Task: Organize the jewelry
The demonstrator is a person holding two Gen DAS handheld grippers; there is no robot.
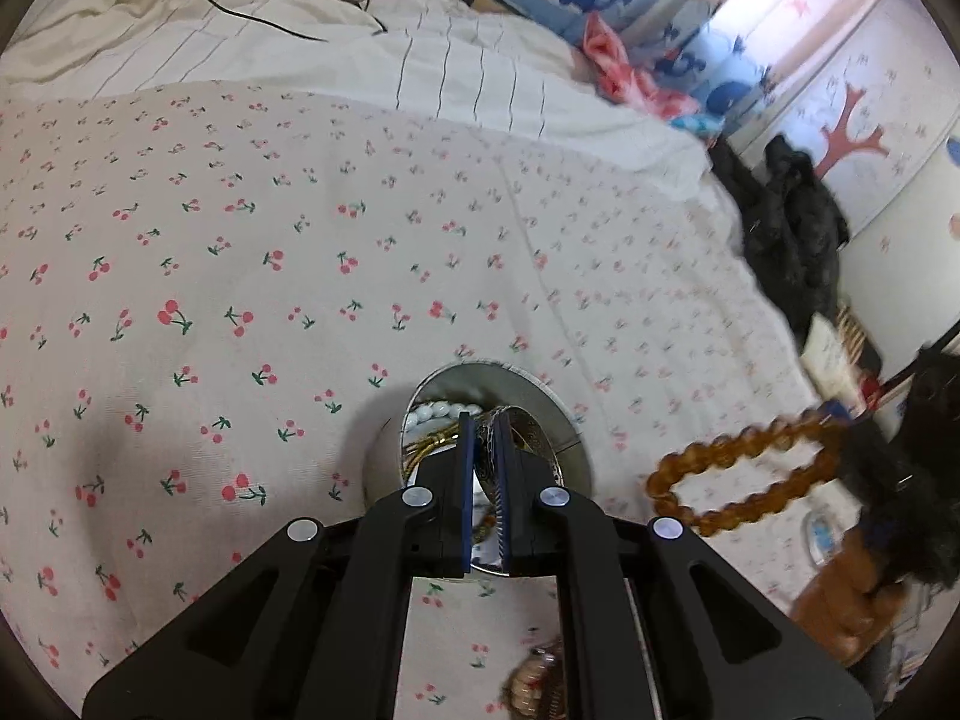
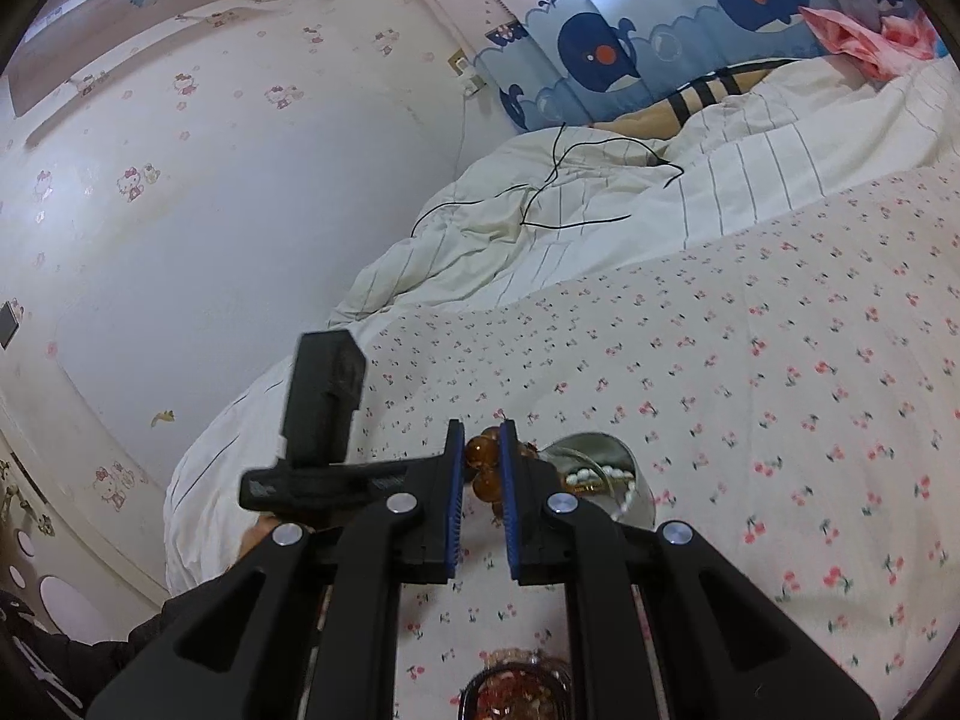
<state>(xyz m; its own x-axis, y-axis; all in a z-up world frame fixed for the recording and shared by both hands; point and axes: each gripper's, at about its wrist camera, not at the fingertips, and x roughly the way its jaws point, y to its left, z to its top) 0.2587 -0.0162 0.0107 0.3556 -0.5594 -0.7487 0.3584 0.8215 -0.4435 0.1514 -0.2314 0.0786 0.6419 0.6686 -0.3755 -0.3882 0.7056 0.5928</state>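
My left gripper [image 1: 486,420] is shut on a silver engraved bangle [image 1: 489,480], held edge-on just above a round metal tin [image 1: 534,378]. White beads [image 1: 429,414] and a gold chain [image 1: 429,447] lie inside the tin. To the right hangs an amber bead bracelet [image 1: 738,474], its far end in my blurred right gripper [image 1: 858,444]. In the right wrist view my right gripper [image 2: 482,426] is shut on the amber bead bracelet [image 2: 480,462], with the tin [image 2: 606,441] just right of its fingers.
Everything rests on a cherry-print bedsheet [image 1: 240,240], with a striped white duvet [image 1: 420,60] and a black cable [image 1: 258,12] behind. More beaded jewelry [image 1: 534,684] lies under my left gripper. A dish of red beads [image 2: 510,684] sits below my right gripper. Dark clothes [image 1: 792,228] hang off the bed's right edge.
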